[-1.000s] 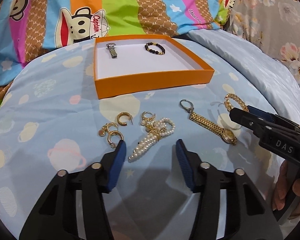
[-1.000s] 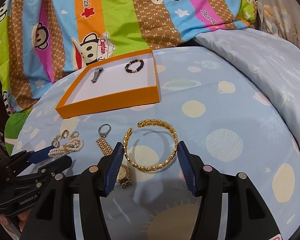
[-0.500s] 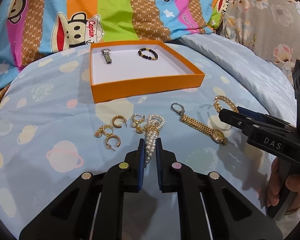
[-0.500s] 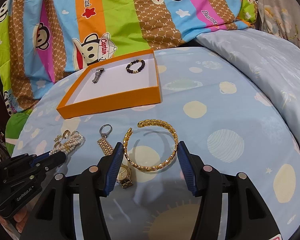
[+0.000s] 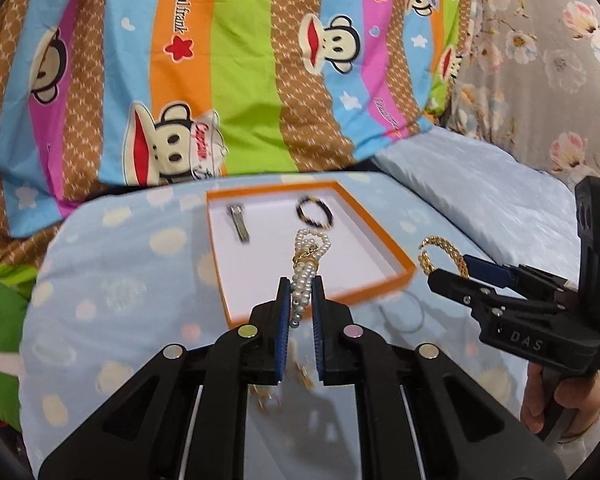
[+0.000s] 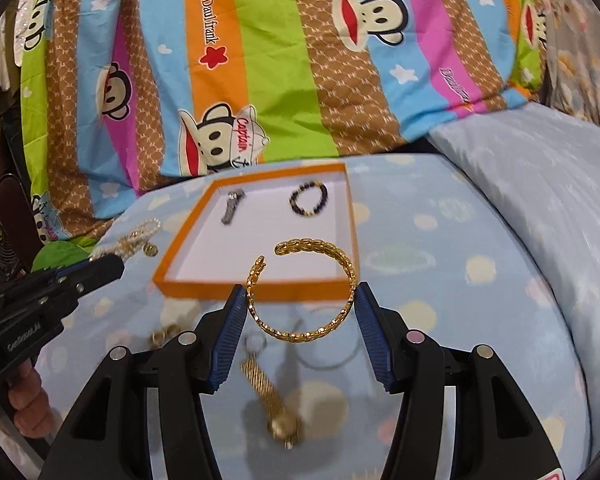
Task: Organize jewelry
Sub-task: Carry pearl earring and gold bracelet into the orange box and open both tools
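Observation:
My left gripper (image 5: 301, 300) is shut on a white pearl piece with gold links (image 5: 306, 268) and holds it in the air before the orange tray (image 5: 384, 240). My right gripper (image 6: 301, 304) is shut on an open gold bangle (image 6: 300, 288), lifted off the bed in front of the tray (image 6: 260, 290). The tray holds a silver clasp (image 5: 239, 222) and a dark bead bracelet (image 5: 315, 214). The right gripper with the bangle (image 5: 440, 256) also shows in the left wrist view.
A gold watch (image 6: 274, 404) and a small gold earring (image 6: 164, 334) lie on the light blue spotted bedsheet (image 6: 440, 320) below my right gripper. More gold earrings (image 5: 284, 384) lie blurred under my left gripper. A striped monkey-print quilt (image 5: 240, 80) rises behind the tray.
My left gripper closed on the pearl piece and lifted it toward the tray. My right gripper closed on the gold bangle and raised it off the bed toward the tray.

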Demonstrator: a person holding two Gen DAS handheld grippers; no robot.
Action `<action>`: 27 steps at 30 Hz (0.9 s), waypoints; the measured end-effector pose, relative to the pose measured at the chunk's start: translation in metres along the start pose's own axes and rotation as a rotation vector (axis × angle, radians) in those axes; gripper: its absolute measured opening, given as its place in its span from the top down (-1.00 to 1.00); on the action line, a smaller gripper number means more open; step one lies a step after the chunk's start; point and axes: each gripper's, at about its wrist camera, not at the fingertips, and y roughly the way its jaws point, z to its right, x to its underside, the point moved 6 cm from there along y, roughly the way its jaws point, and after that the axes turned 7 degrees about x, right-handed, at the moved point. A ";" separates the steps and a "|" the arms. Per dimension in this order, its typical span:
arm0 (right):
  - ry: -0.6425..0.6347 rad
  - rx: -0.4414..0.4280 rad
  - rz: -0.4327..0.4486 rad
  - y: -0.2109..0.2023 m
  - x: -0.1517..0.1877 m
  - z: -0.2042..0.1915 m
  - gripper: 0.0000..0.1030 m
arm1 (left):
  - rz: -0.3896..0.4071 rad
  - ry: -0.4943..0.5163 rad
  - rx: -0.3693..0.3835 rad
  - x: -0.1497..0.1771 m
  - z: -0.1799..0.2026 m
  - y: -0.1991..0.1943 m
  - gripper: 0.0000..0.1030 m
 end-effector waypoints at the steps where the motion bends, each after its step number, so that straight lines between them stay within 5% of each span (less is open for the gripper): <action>1: 0.000 -0.013 -0.005 0.008 -0.006 -0.002 -0.05 | 0.007 -0.002 -0.015 -0.009 -0.005 0.008 0.82; 12: 0.020 -0.050 -0.128 0.112 -0.033 -0.006 -0.05 | -0.082 -0.058 -0.087 -0.016 -0.049 0.100 0.81; 27: -0.093 0.005 -0.123 0.137 -0.031 -0.022 -0.10 | -0.125 -0.077 -0.110 -0.005 -0.065 0.124 0.72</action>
